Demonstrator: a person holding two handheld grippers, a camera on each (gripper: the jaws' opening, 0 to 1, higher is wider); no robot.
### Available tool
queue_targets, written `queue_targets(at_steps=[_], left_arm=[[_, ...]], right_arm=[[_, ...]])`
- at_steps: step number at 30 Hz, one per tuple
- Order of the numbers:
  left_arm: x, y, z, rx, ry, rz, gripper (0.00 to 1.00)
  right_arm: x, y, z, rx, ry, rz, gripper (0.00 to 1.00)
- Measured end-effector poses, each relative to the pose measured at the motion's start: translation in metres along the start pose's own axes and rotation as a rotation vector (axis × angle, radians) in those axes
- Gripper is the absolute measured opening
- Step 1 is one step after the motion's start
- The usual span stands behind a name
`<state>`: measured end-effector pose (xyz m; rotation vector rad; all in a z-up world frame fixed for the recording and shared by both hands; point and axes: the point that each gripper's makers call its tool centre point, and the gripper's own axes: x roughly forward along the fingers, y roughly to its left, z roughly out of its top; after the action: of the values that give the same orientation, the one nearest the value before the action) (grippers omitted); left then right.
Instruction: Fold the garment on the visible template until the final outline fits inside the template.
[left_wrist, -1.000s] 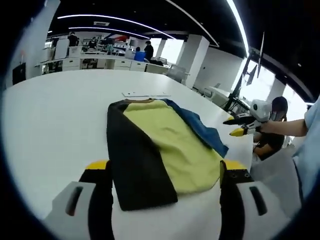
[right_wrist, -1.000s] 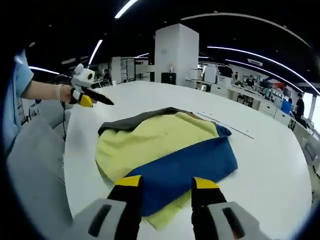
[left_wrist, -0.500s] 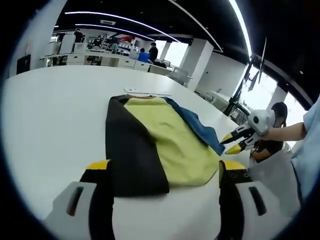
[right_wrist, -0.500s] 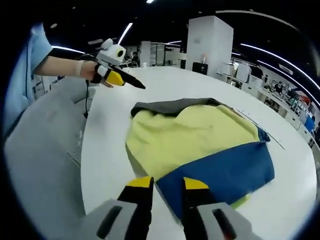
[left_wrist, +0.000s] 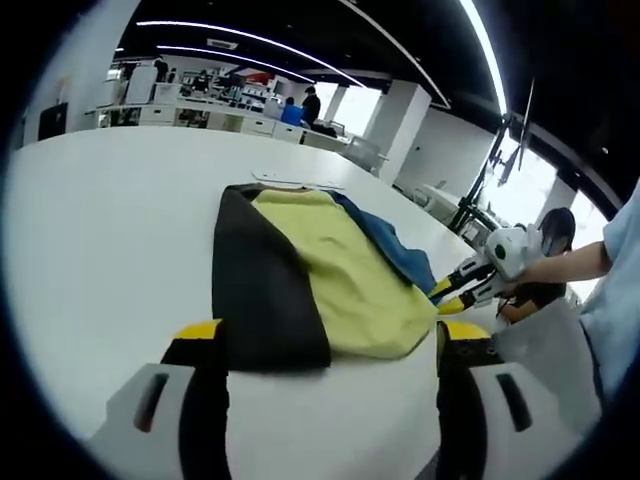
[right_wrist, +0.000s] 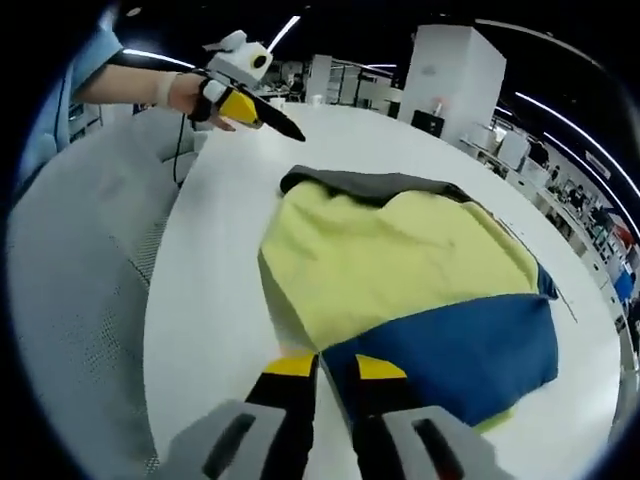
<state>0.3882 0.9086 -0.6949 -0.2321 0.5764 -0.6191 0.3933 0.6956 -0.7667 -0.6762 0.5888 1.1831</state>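
Right claw (right_wrist: 327, 367), jaws nearly shut at the garment's (right_wrist: 400, 270) near blue hem, sits nearer than the left claw (left_wrist: 325, 332), wide open, empty

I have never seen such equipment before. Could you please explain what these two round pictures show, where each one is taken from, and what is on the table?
There is no robot here. A person holds a hand tool with two jaws, called a gripper, in each hand. Each gripper carries a fisheye camera, so the pictures are round.

The left gripper view looks along the left gripper; its yellow-tipped jaws stand wide apart and hold nothing. At its right edge you see the person's other hand with the right gripper.

The right gripper view looks along the right gripper. Its jaws are nearly together at the edge of the garment, where the blue part begins; whether they pinch the cloth I cannot tell.

The garment, yellow, blue and dark, lies partly folded on a large white table.
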Motion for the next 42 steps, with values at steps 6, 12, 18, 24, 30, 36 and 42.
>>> queue_targets(at_steps=[6,12,18,24,30,36,42], left_arm=[[-0.001,-0.001,-0.007,-0.024,-0.002,0.004,0.82],[-0.002,-0.002,-0.01,-0.04,-0.007,0.003,0.82],[-0.003,0.0,-0.01,-0.042,-0.009,0.001,0.81],[-0.003,0.0,-0.009,-0.045,-0.011,0.002,0.8],[-0.002,-0.003,-0.006,-0.006,-0.002,0.0,0.8],[0.002,-0.005,0.0,0.009,-0.003,-0.014,0.78],[0.01,-0.006,0.001,0.017,0.006,-0.019,0.77]], right_arm=[[0.003,0.001,-0.003,-0.057,0.027,0.006,0.06],[0.003,-0.001,-0.003,-0.04,0.025,0.007,0.05],[0.001,-0.006,-0.003,0.032,0.006,0.0,0.0],[0.0,-0.006,-0.001,0.087,-0.008,0.002,0.0],[-0.025,-0.027,0.023,0.266,-0.139,-0.027,0.0],[-0.059,-0.083,0.011,0.387,-0.176,-0.138,0.0],[-0.081,-0.128,-0.019,0.473,-0.15,-0.235,0.0]])
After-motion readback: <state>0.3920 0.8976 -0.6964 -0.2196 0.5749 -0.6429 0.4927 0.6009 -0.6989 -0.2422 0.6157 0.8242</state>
